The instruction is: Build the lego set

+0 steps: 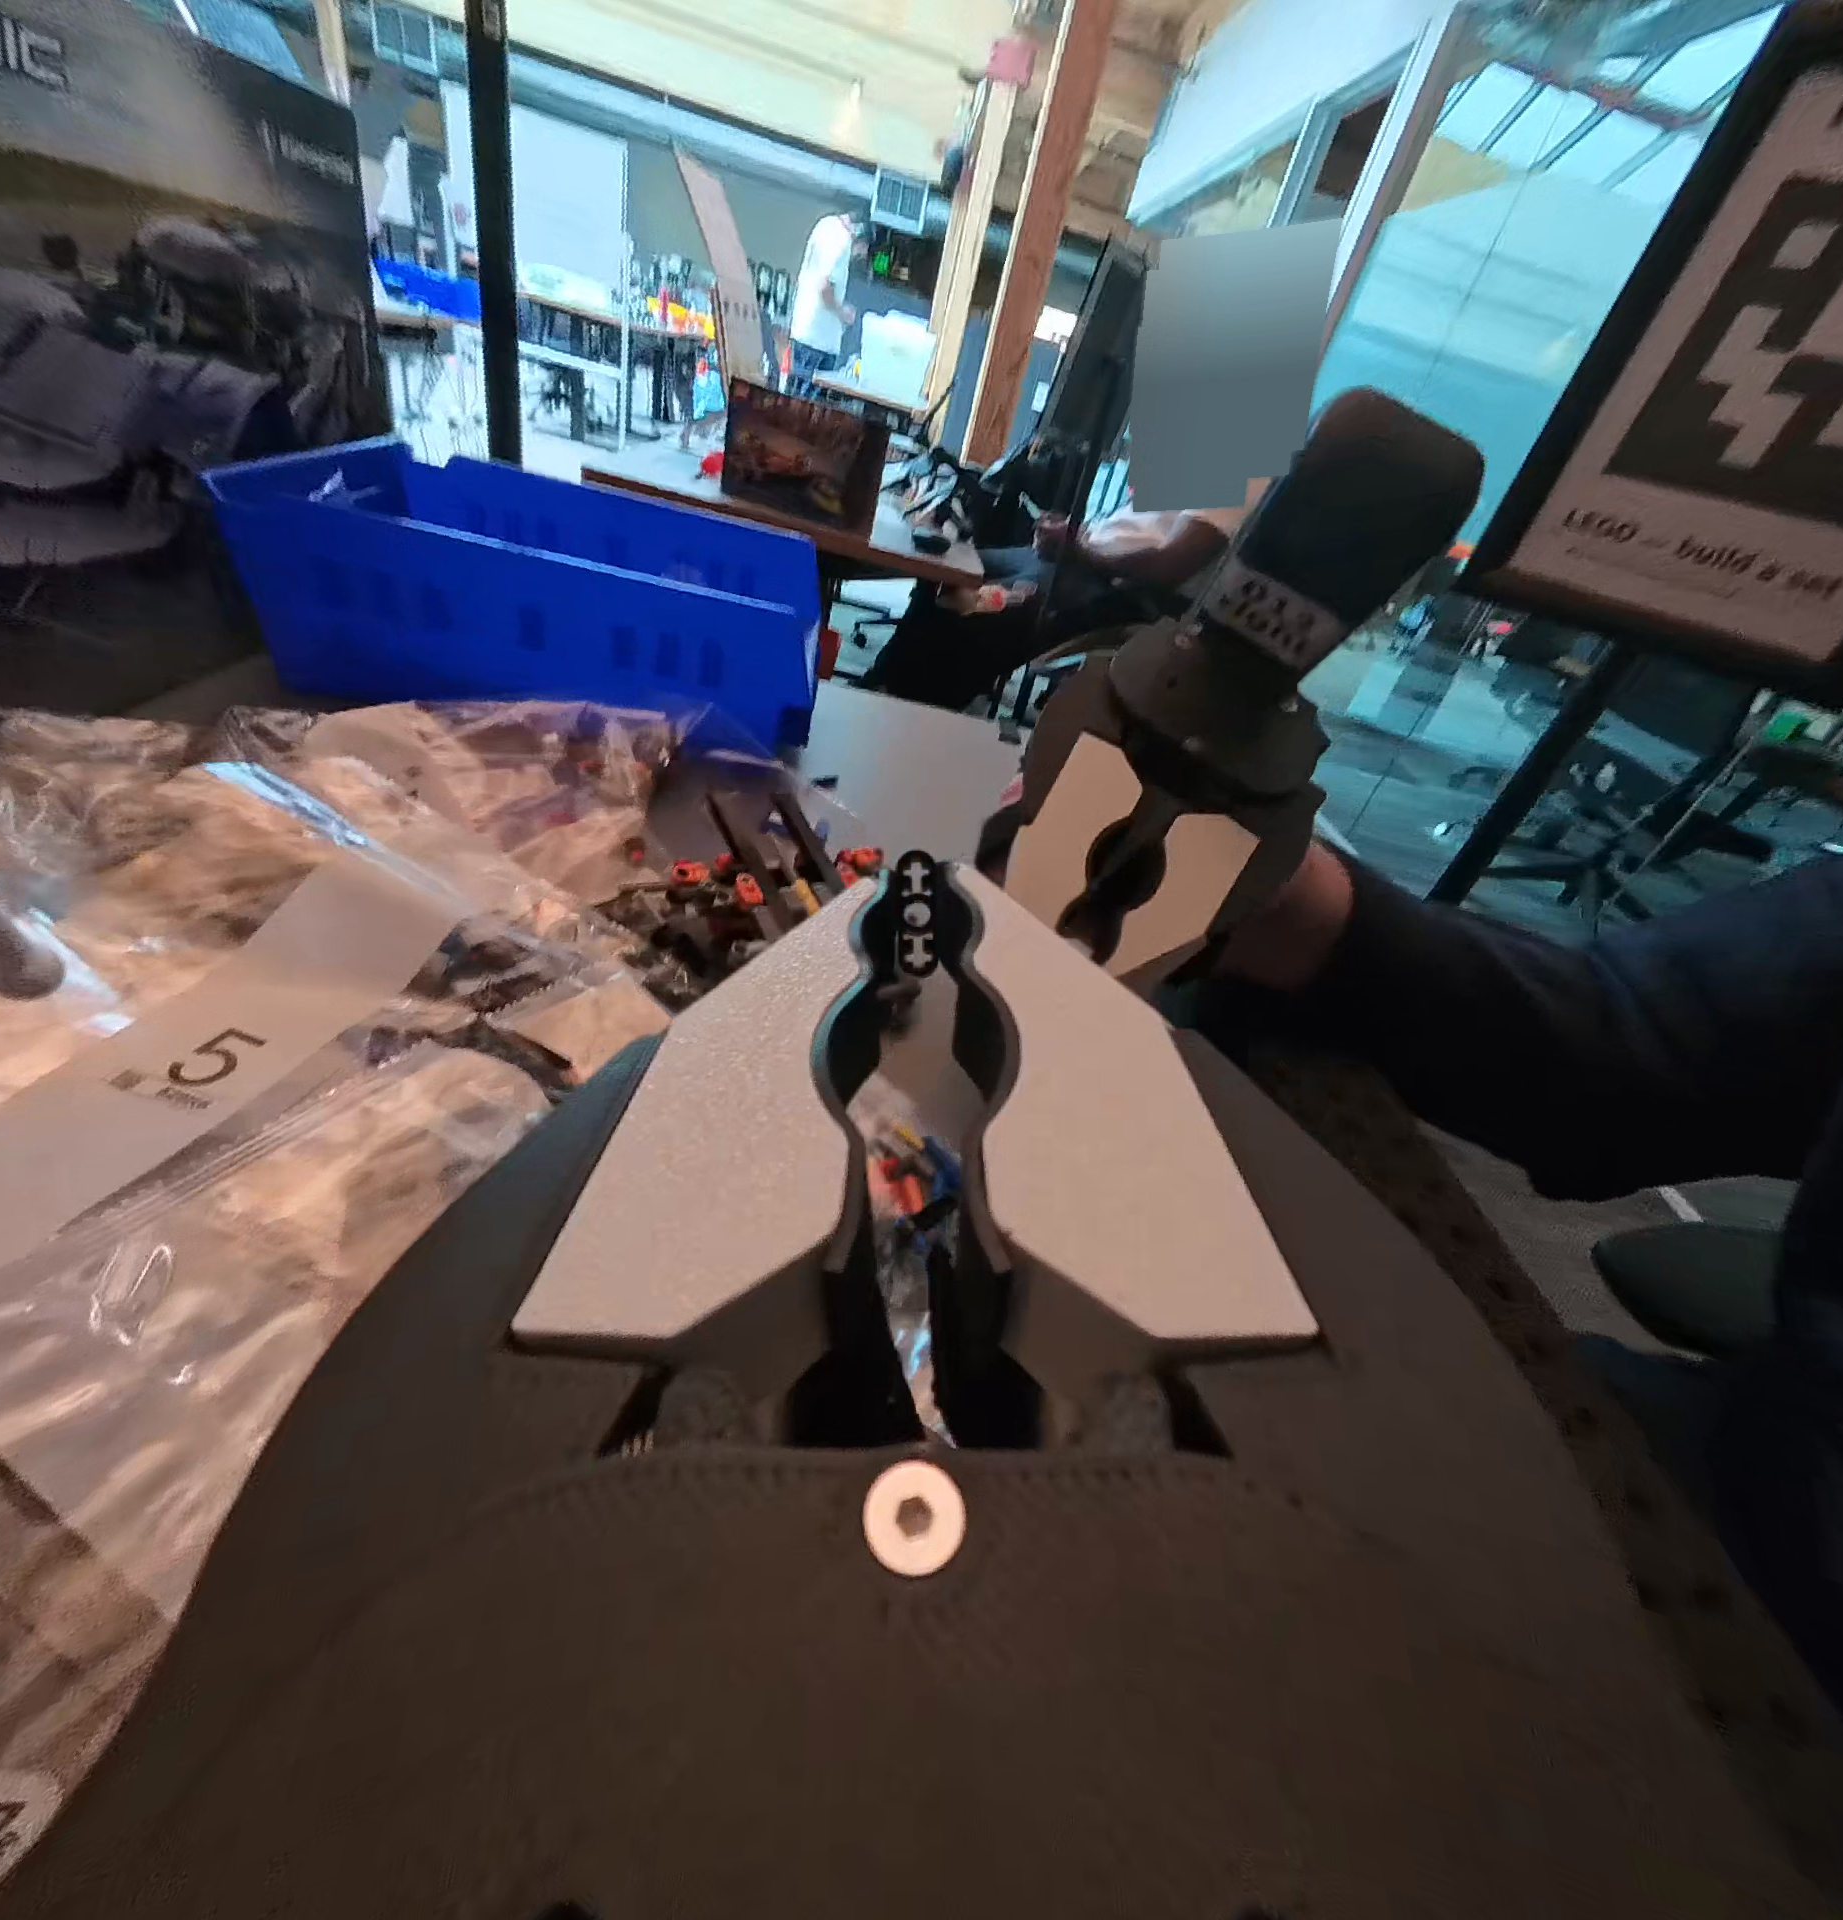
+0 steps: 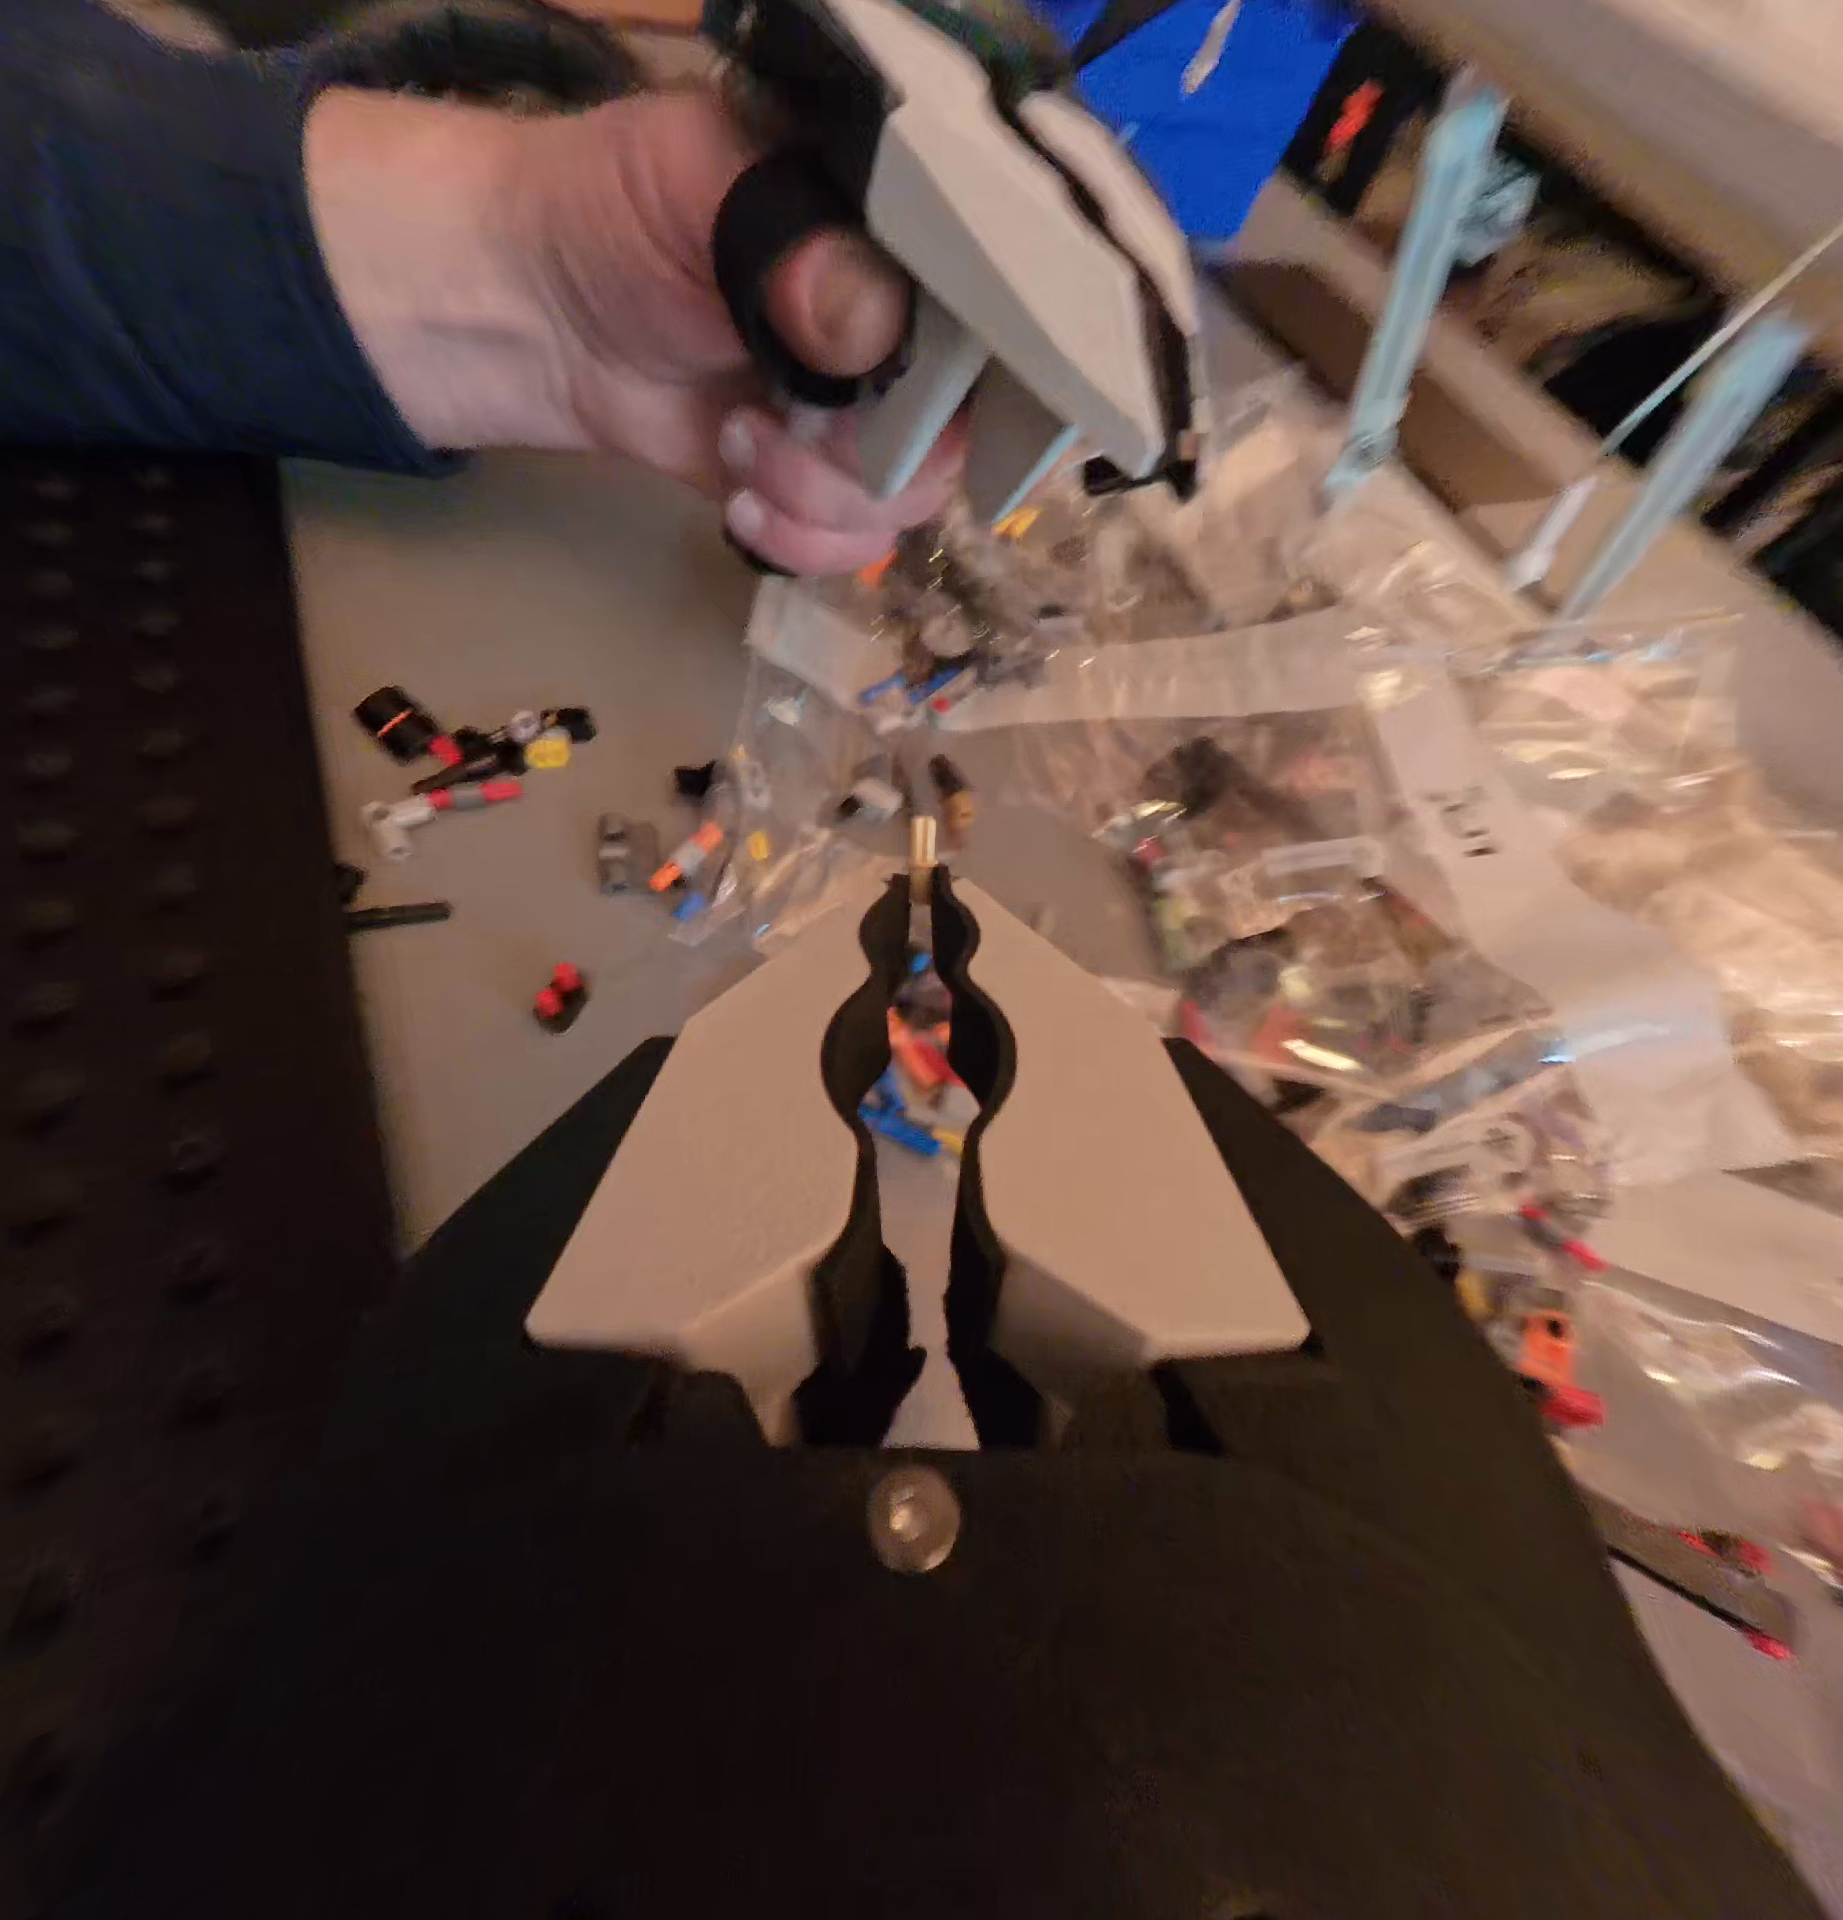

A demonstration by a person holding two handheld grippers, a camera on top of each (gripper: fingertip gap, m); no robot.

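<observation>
My left gripper [image 1: 915, 896] is shut on a small black beam [image 1: 915, 916] with holes, held up end-on above the table. My right gripper [image 2: 922, 896] is shut on a small tan pin [image 2: 922, 844] that sticks out past its tips. In the left wrist view the right gripper [image 1: 1096, 935] hangs tips down just to the right, in a person's hand. In the right wrist view the left gripper [image 2: 1156, 457] is high at the top, blurred. Loose lego parts [image 2: 481, 758] lie on the grey table [image 2: 543, 582].
Clear bags of lego parts [image 1: 221, 935] cover the left of the table and also show in the right wrist view [image 2: 1364, 935]. A blue bin [image 1: 522, 592] stands behind them. A black studded mat [image 2: 117, 935] lies along the table's side. A marker board [image 1: 1748, 343] stands at the right. There is about 8 centimetres between the tips of the two grippers.
</observation>
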